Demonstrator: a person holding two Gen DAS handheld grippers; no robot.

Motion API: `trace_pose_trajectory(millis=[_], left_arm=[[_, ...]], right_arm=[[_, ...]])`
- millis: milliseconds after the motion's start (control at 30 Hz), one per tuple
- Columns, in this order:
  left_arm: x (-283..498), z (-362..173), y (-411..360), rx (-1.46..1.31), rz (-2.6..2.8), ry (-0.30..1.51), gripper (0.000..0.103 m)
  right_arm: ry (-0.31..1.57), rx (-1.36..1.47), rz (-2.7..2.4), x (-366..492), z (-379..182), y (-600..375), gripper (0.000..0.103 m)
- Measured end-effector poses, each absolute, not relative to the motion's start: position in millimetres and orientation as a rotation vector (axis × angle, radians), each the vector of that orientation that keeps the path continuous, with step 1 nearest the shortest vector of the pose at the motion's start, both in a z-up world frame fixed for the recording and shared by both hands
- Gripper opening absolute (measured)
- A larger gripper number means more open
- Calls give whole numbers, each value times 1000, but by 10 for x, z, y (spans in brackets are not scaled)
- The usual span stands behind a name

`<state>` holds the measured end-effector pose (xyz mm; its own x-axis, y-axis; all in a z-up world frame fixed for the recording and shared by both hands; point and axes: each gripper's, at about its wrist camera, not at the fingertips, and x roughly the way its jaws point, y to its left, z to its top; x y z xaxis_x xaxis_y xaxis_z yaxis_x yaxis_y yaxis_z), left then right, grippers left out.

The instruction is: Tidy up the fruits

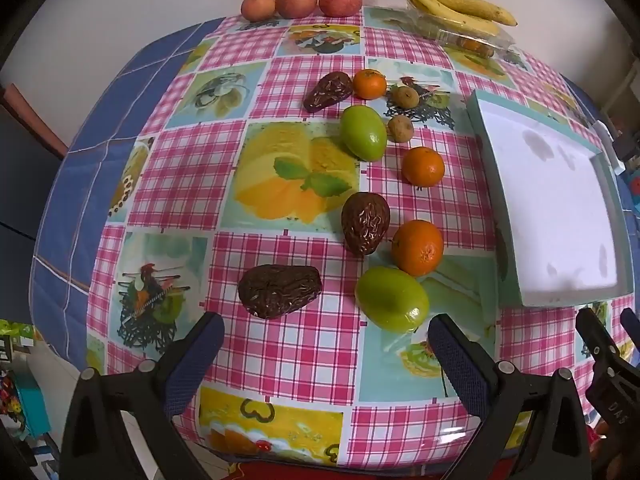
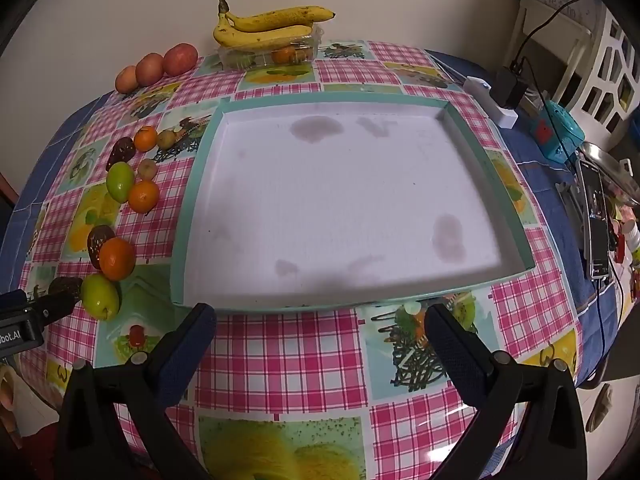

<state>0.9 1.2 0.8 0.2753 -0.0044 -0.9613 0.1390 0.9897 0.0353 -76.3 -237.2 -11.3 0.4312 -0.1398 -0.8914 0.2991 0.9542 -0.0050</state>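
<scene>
**A:** Where do the fruits stand?

**B:** All loose on the checked tablecloth (image 1: pixel 280 360), left of the tray (image 2: pixel 200 184) — nothing lies in it yet. Nearest the left gripper (image 1: pixel 324 344) are a green fruit (image 1: pixel 391 299) and a dark wrinkled fruit (image 1: pixel 279 290), with an orange (image 1: pixel 417 247) just behind.

**A:** So sorting hasn't begun?

**B:** That's my reading. Both grippers hang with fingers spread wide, holding nothing; the right gripper (image 2: pixel 320 336) faces the tray's near rim. The next move likely calls for the left one to close over the green fruit (round and smooth, so a centred grip) and carry it across.

**A:** Anything unclear?

**B:** The clear box (image 2: pixel 272 54) under the bananas (image 2: pixel 264 26) — its contents are hard to make out. The tray's grey smudges may be stains; I cannot tell.
</scene>
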Motion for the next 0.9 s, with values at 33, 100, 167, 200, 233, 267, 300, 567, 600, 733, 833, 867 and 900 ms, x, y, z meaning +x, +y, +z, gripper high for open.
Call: trace_pose_trajectory(millis=[33,100,167,200,233,267,300,567,600,733,833,867,900], left_arm=[[10,5,4,120,-95,1289,103],[8,7,-3,118,-95,1289,103],[13,6,-9,118,-95,1290,103],[13,6,-14,118,-94,1290,103],[14,6,-19,118,-93,1290,103],[12,6,-2,118,-96,1290,103],[11,6,-1,117,-96,1290,103],[19,-2,-1,99,-86,1292,103],[19,-3,-3,98,-86,1292,103],[19,-3,0,97,-87,1291,103],[18,-4,11,96,-87,1290,103],[18,-4,11,95,-87,1290,103],[18,-4,9,94,-86,1290,103]], right_arm=[[1092,162,-275,-763,-113,-2368,103],[1095,165,-272,-758,-124,-2383,103],[1094,165,-273,-757,-110,-2379,103],[1094,165,-274,-756,-104,-2377,103],[1094,166,-274,-755,-99,-2373,103],[1093,166,-274,-766,-125,-2369,103],[1093,166,-274,-768,-126,-2367,103],[1095,165,-272,-762,-110,-2366,103],[1095,165,-273,-762,-111,-2365,103],[1095,165,-273,-763,-118,-2362,103],[1095,165,-273,-764,-118,-2360,103],[1095,165,-273,-763,-118,-2360,103],[1095,165,-274,-763,-117,-2360,103]])
